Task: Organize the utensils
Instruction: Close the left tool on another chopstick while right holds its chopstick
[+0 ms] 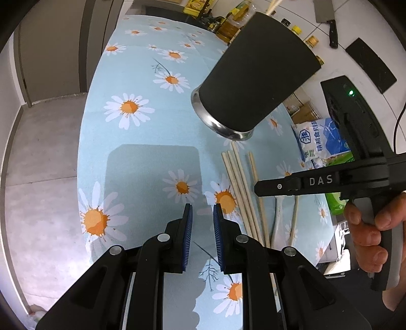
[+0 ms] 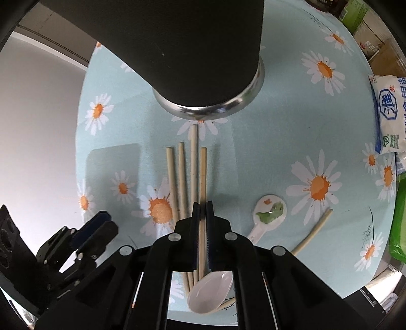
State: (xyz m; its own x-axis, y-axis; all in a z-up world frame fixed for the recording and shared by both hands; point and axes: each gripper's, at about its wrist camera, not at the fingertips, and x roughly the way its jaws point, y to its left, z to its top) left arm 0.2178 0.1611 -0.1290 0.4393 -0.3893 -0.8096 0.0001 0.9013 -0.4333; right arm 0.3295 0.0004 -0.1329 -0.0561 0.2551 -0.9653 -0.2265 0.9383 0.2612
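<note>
A black utensil cup (image 1: 256, 76) with a steel base stands on the daisy tablecloth; it also fills the top of the right wrist view (image 2: 192, 50). Several wooden chopsticks (image 2: 181, 172) lie side by side in front of it, and they show in the left wrist view (image 1: 241, 187). My right gripper (image 2: 202, 205) is shut on the rightmost chopstick (image 2: 203, 165), low at the table. A white spoon with a green picture (image 2: 269, 213), a plain white spoon (image 2: 209, 292) and a lone chopstick (image 2: 313, 231) lie nearby. My left gripper (image 1: 202, 210) is open and empty, left of the chopsticks.
A white and blue salt bag (image 2: 389, 114) lies at the table's right edge, with green packets (image 2: 401, 223) beside it. Bottles (image 1: 228, 25) stand at the far edge. A cleaver (image 1: 327, 17) hangs on the wall. The table edge drops to a grey floor (image 1: 43, 157) on the left.
</note>
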